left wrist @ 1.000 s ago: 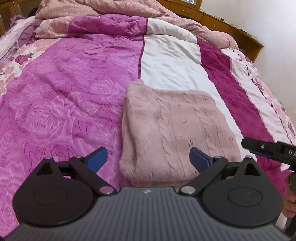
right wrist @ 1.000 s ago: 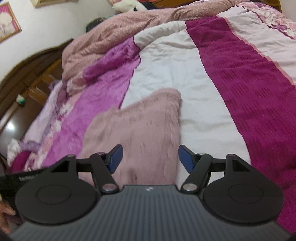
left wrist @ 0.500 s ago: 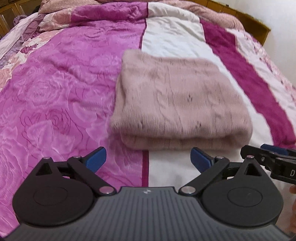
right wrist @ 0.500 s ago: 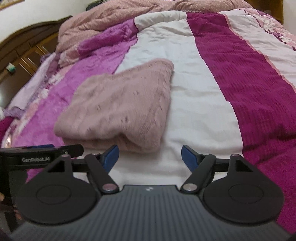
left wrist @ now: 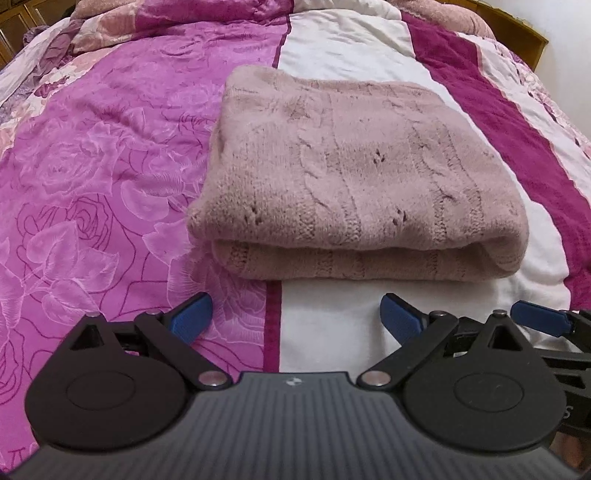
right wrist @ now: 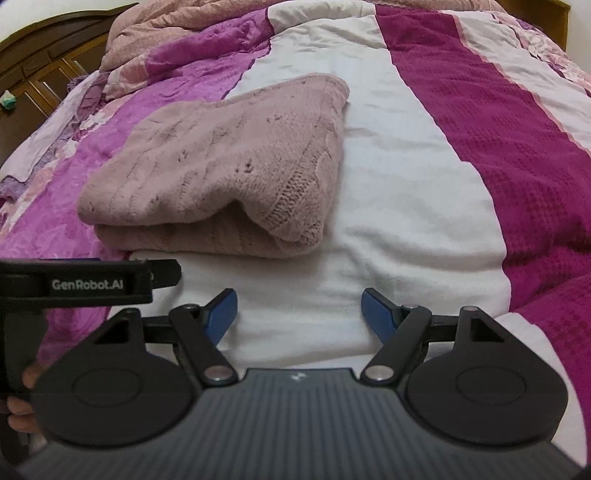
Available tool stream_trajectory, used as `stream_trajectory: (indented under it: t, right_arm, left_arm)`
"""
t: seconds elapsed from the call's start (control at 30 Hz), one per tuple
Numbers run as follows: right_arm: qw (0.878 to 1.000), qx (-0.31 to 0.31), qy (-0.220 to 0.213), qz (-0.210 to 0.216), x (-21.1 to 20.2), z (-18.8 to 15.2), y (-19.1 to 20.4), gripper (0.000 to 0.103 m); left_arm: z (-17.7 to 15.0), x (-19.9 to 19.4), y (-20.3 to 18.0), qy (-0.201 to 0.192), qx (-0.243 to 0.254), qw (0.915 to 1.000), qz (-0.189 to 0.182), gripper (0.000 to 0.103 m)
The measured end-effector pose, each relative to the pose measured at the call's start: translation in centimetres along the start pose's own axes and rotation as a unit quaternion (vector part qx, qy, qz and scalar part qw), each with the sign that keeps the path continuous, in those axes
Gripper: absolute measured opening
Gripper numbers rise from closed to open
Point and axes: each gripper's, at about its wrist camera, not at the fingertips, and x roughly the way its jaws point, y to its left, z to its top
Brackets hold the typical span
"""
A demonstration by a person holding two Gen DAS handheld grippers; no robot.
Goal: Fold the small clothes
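Note:
A dusty-pink knitted sweater (left wrist: 351,177) lies folded in a thick rectangle on the bed; it also shows in the right wrist view (right wrist: 229,173), ahead and to the left. My left gripper (left wrist: 295,317) is open and empty, a short way in front of the sweater's near folded edge, apart from it. My right gripper (right wrist: 299,310) is open and empty over the white stripe, in front of the sweater's near right corner. Its blue fingertip (left wrist: 539,321) shows at the right of the left wrist view. The left gripper's body (right wrist: 88,284) shows at the left of the right wrist view.
The bed is covered by a quilt with a pink floral part (left wrist: 92,184), a white stripe (right wrist: 406,184) and a dark magenta stripe (right wrist: 498,129). A bunched pink blanket (right wrist: 192,26) lies at the far end. A dark wooden headboard (right wrist: 37,66) stands far left.
Both grippers have drawn back from the sweater toward the near side of the bed. The folded sweater stays where it lay. Both stay open.

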Motion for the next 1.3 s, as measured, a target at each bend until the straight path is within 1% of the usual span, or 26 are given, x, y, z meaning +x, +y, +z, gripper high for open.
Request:
stream_trajectory:
  t: [0.33, 0.63, 1.3]
  right_arm:
    - [1.000, -0.006, -0.006, -0.003, 0.43, -0.35, 0.16, 0.078]
    - [1.000, -0.009, -0.008, -0.005, 0.51, -0.46, 0.37, 0.080]
    - [1.000, -0.011, -0.008, -0.006, 0.51, -0.50, 0.46, 0.080]
  left_arm:
    - [-0.22, 0.67, -0.19, 0.002, 0.003, 1.0000, 0.007, 0.101]
    - [-0.59, 0.64, -0.16, -0.006, 0.003, 1.0000, 0.006, 0.101]
    - [-0.68, 0.69, -0.09, -0.006, 0.002, 1.0000, 0.006, 0.101]
